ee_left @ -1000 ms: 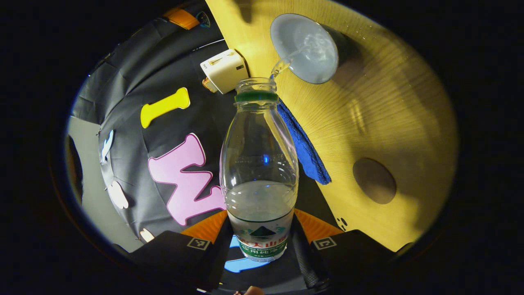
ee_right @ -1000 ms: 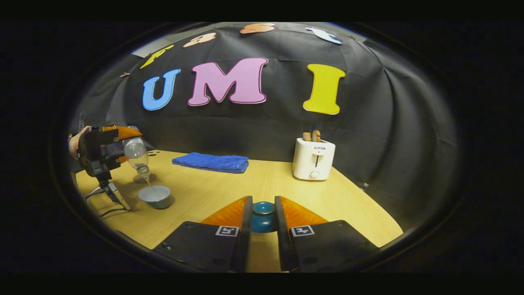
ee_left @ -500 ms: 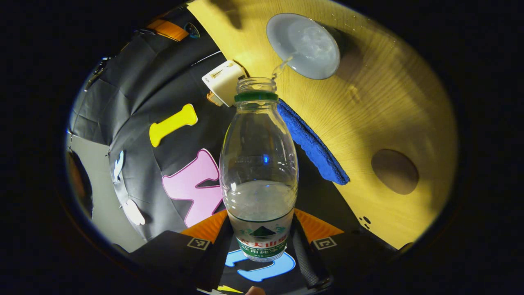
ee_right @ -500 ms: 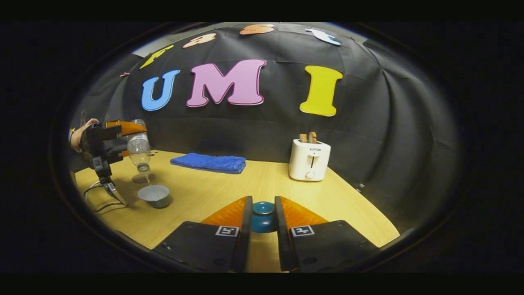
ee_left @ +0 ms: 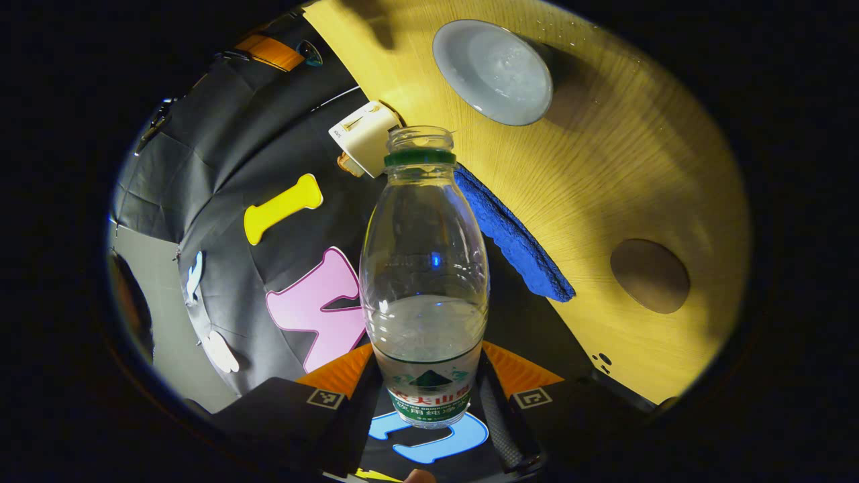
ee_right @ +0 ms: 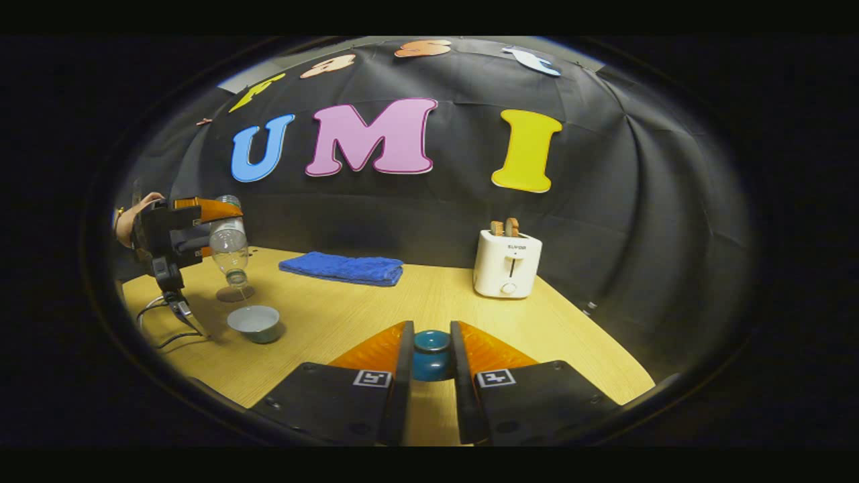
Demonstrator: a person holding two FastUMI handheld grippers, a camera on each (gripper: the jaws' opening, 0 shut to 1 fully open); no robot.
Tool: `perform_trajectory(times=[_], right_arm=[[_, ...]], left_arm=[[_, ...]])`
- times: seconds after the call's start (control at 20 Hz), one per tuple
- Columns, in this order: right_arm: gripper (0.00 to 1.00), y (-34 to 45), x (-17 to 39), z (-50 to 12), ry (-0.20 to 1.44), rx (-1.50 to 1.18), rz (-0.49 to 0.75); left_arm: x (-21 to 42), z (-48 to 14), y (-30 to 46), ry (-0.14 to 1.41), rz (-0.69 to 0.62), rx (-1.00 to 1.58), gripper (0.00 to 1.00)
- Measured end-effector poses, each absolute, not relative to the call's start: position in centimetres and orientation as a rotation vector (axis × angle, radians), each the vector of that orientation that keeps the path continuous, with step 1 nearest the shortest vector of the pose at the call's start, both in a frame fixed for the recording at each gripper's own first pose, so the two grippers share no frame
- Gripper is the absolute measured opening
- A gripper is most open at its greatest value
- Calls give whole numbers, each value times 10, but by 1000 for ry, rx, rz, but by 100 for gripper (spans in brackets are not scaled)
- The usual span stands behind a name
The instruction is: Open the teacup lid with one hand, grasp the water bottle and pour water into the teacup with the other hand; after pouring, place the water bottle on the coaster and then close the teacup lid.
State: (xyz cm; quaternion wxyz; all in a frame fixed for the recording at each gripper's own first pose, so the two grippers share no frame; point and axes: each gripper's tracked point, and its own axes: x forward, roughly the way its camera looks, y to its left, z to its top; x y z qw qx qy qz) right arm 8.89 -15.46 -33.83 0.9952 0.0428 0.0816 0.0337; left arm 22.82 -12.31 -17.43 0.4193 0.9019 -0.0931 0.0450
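My left gripper point(ee_left: 429, 392) is shut on the clear water bottle point(ee_left: 424, 275), held tilted with its open neck toward the grey teacup point(ee_left: 493, 70). The teacup stands uncovered on the table with water in it; no stream leaves the bottle. A round brown coaster point(ee_left: 649, 276) lies on the table to the right in the left gripper view. My right gripper point(ee_right: 429, 359) is shut on the knob of the dark blue teacup lid point(ee_right: 431, 355), held above the table. In the right gripper view the left gripper point(ee_right: 176, 235) with the bottle point(ee_right: 229, 248) hangs over the teacup point(ee_right: 255, 323) beside the coaster point(ee_right: 235, 293).
A folded blue towel point(ee_right: 343, 267) lies at the back of the wooden table point(ee_right: 349, 322). A white toaster point(ee_right: 507, 263) with bread slices stands at the back right. A cable point(ee_right: 164, 318) trails near the teacup at the table's left edge.
The stream of water from the bottle into the teacup has stopped, and the bottle has tipped back a little. My right gripper with the lid has stayed in place.
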Motion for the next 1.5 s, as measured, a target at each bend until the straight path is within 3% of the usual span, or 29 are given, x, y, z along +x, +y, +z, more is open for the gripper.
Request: perform_trajectory(times=[0.25, 0.3, 0.35, 0.55, 0.6, 0.65, 0.7, 0.85, 1.0, 1.05, 1.1, 1.25, 1.3, 1.35, 1.4, 1.5], right_arm=[[31, -151, 89, -337, 166, 94, 57], [36, -150, 89, -335, 166, 95, 55], [31, -149, 89, -335, 166, 98, 52], [31, -138, 93, -333, 173, 108, 43], [36, -133, 94, -333, 175, 106, 44], [31, -129, 95, -331, 176, 103, 47], [36, -124, 97, -329, 176, 100, 49], [31, -109, 100, -321, 173, 94, 55], [31, -94, 104, -315, 166, 94, 62], [36, -90, 106, -313, 165, 97, 63], [31, -85, 107, -313, 165, 104, 66], [31, -72, 111, -309, 157, 129, 72], [36, -69, 112, -308, 158, 135, 72], [27, -67, 112, -307, 159, 138, 73], [36, -64, 113, -308, 158, 139, 73], [36, -60, 114, -309, 161, 139, 77]], left_arm=[[230, -178, -121, -226, 96, 2230, 75], [229, -180, -121, -226, 84, 2202, 75], [228, -183, -118, -212, 71, 2158, 76], [222, -211, -96, -24, -24, 1758, 75], [220, -216, -91, 13, -35, 1637, 75], [220, -220, -87, 43, -44, 1521, 75], [221, -222, -78, 68, -48, 1415, 75], [229, -230, -65, 144, -67, 1107, 75], [232, -229, -69, 161, -103, 772, 76], [234, -231, -75, 160, -117, 648, 76], [233, -232, -77, 160, -122, 531, 76], [234, -236, -84, 160, -90, 265, 76], [233, -243, -87, 158, -85, 194, 76], [231, -243, -90, 155, -73, 136, 76], [235, -244, -93, 146, -61, 90, 76], [239, -243, -96, 126, -48, 45, 76]])
